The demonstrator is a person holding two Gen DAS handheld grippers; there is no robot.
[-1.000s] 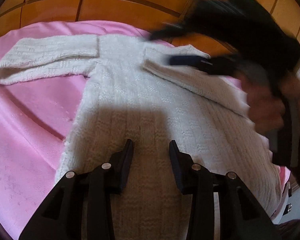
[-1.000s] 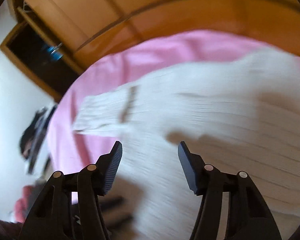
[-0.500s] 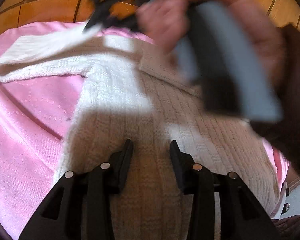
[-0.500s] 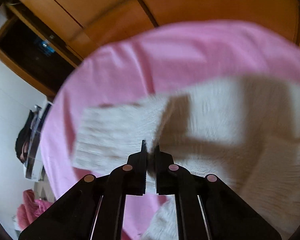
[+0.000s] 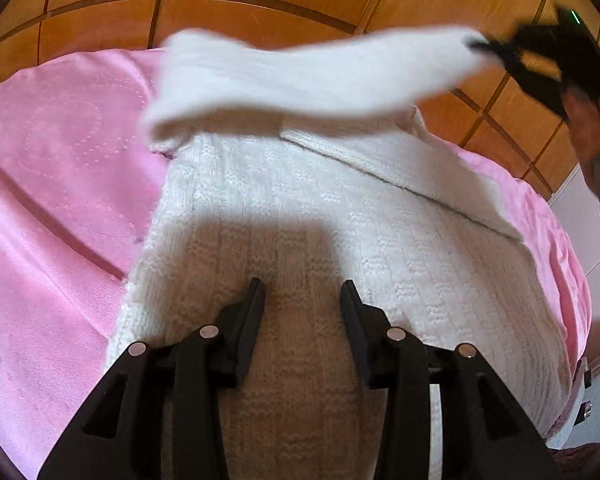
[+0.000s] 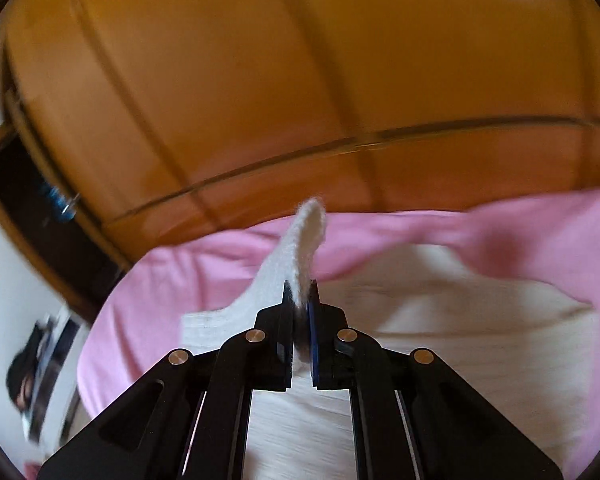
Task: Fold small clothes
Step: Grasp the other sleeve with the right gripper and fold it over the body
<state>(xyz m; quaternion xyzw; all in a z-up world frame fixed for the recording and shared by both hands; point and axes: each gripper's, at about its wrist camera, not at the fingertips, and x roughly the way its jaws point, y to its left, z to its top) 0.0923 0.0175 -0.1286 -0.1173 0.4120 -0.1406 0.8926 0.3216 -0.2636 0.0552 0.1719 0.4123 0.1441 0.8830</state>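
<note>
A small white knit sweater (image 5: pixel 300 216) lies flat on a pink bedspread (image 5: pixel 60 168). My left gripper (image 5: pixel 302 292) is open and hovers low over the sweater's lower body, empty. My right gripper (image 6: pixel 300 292) is shut on the cuff of the left sleeve (image 6: pixel 300 248) and holds it lifted. In the left wrist view the sleeve (image 5: pixel 300 72) stretches in the air across the sweater's top, with the right gripper (image 5: pixel 484 46) at its end. The other sleeve (image 5: pixel 400 168) lies folded across the chest.
A wooden panelled wall (image 5: pixel 260 8) stands behind the bed. The bed's right edge (image 5: pixel 572 280) drops off close to the sweater. Dark items (image 6: pixel 32 380) lie on a surface to the left of the bed.
My right gripper shut on the left sleeve's cuff, then lifted it and carried it rightward across the sweater. The left gripper has stayed in place, open.
</note>
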